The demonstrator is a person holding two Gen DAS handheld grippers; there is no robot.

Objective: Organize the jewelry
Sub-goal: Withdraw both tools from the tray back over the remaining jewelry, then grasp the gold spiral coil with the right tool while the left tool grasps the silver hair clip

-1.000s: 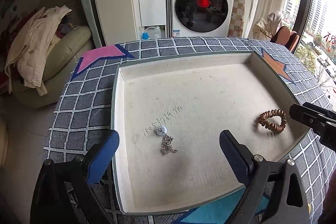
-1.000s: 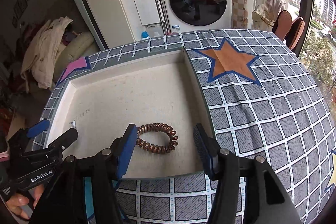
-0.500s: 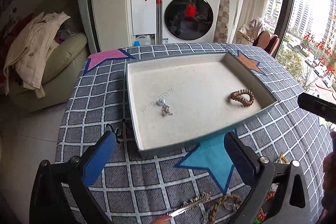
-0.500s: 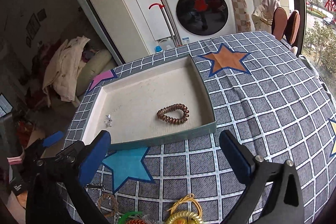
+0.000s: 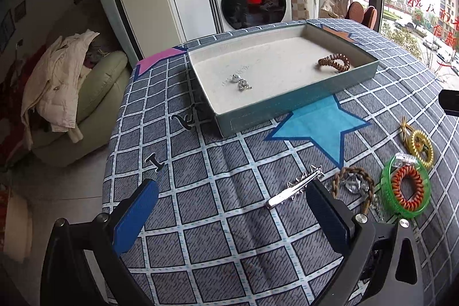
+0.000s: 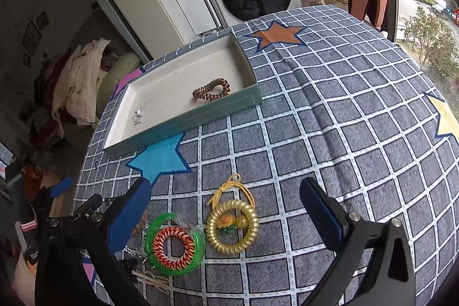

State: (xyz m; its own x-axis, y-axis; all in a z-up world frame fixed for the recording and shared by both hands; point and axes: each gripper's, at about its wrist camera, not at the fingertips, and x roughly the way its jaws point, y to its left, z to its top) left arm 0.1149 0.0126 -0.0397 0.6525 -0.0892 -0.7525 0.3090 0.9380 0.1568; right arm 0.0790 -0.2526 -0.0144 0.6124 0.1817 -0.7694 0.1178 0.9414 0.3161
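Note:
A teal tray (image 5: 287,108) (image 6: 186,122) holds a brown spiral hair tie (image 5: 334,63) (image 6: 211,89) and small silver pieces (image 5: 242,83) (image 6: 137,118). Loose jewelry lies on the checked cloth nearer to me: a silver hair clip (image 5: 292,188), a braided bracelet (image 5: 352,182), a green bangle (image 5: 385,185) (image 6: 150,237) around a red spiral tie (image 5: 408,204) (image 6: 159,247), and a gold spiral ring (image 5: 421,146) (image 6: 213,230). My left gripper (image 5: 231,215) is open over bare cloth, left of the clip. My right gripper (image 6: 225,215) is open wide above the gold ring, holding nothing.
The table drops off at its left edge toward a sofa with a cream coat (image 5: 57,85). A washing machine (image 5: 252,5) stands behind the table, chairs (image 6: 370,2) and a window at the right. Checked cloth (image 6: 344,119) stretches right of the tray.
Both grippers have pulled back from the tray to the near side of the table. The right jaws widened and left the brown hair tie lying in the tray.

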